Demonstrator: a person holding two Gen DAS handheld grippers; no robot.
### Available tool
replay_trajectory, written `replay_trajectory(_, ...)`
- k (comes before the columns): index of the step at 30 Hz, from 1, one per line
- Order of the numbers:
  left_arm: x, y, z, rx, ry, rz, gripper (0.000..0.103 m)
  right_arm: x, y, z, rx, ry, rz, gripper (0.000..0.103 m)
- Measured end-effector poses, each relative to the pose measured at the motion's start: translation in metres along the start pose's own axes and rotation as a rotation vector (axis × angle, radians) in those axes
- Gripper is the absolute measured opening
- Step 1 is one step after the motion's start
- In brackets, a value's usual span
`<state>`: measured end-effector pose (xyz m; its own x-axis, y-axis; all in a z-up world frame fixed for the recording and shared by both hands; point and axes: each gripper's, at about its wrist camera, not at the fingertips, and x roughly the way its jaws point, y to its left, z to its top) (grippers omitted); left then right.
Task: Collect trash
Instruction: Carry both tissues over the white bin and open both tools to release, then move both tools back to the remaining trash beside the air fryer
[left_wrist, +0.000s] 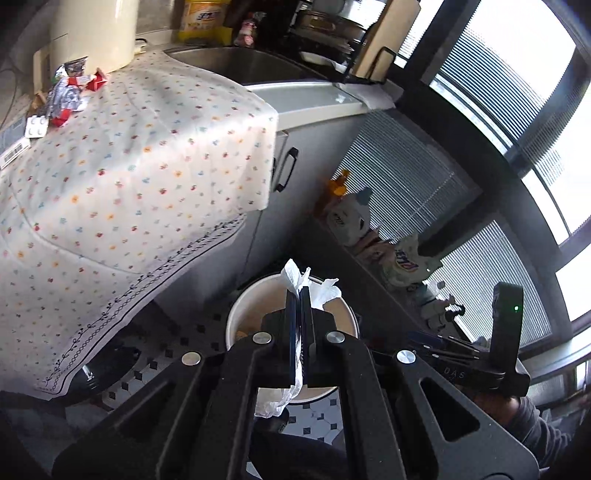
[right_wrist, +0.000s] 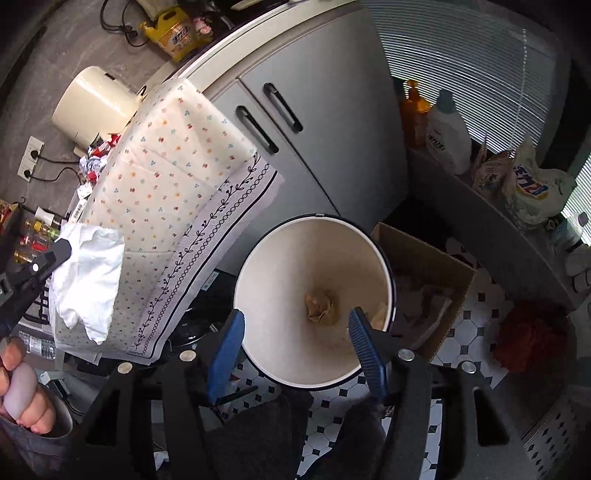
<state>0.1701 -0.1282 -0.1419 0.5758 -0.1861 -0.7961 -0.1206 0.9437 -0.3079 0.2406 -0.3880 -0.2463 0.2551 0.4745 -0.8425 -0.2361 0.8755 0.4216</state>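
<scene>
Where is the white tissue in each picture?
Left wrist view: the tissue sits low in the middle, pinched in the left gripper, in front of the bin.
Right wrist view: the tissue is at the left edge, held by the left gripper, left of the bin; the right gripper is open.
Shared landmark: the bin beside the flowered cloth.
</scene>
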Motion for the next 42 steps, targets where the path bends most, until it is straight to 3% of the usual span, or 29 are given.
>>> replay_trajectory(8, 0.029, -0.044, 0.007, 0.086, 0.046, -0.098, 0.003, -0.041, -0.036, -0.013, 0.083, -0.076, -0.055, 0.058)
replay_trajectory(9, 0.034, -0.047, 0.009, 0.092, 0.055, -0.106, 0.011, -0.044, -0.040, -0.015, 0.095, -0.082, -0.062, 0.058)
replay_trajectory(10, 0.039, -0.049, 0.011, 0.095, 0.067, -0.099, 0.034, -0.047, -0.043, -0.017, 0.108, -0.086, -0.069, 0.058)
replay_trajectory(12, 0.042, -0.048, 0.015, 0.083, 0.048, -0.061, 0.071, -0.052, -0.050, -0.022, 0.128, -0.091, -0.078, 0.059)
replay_trajectory(15, 0.039, -0.043, 0.020, 0.072, 0.035, -0.064, 0.080, -0.056, -0.055, -0.026, 0.156, -0.088, -0.075, 0.060)
replay_trajectory(19, 0.026, -0.029, 0.025, 0.069, 0.000, -0.005, 0.091, -0.056, -0.050, -0.022, 0.147, -0.094, -0.068, 0.062)
replay_trajectory(25, -0.005, 0.007, 0.028, -0.009, -0.045, 0.091, 0.095, -0.048, -0.013, 0.001, 0.067, -0.096, -0.027, 0.074)
replay_trajectory(33, -0.057, 0.074, 0.022, -0.126, -0.125, 0.178, 0.097, -0.035, 0.068, 0.043, -0.093, -0.101, 0.016, 0.091)
replay_trajectory(42, -0.099, 0.158, 0.047, -0.246, -0.240, 0.226, 0.097, -0.019, 0.169, 0.091, -0.198, -0.143, 0.058, 0.095)
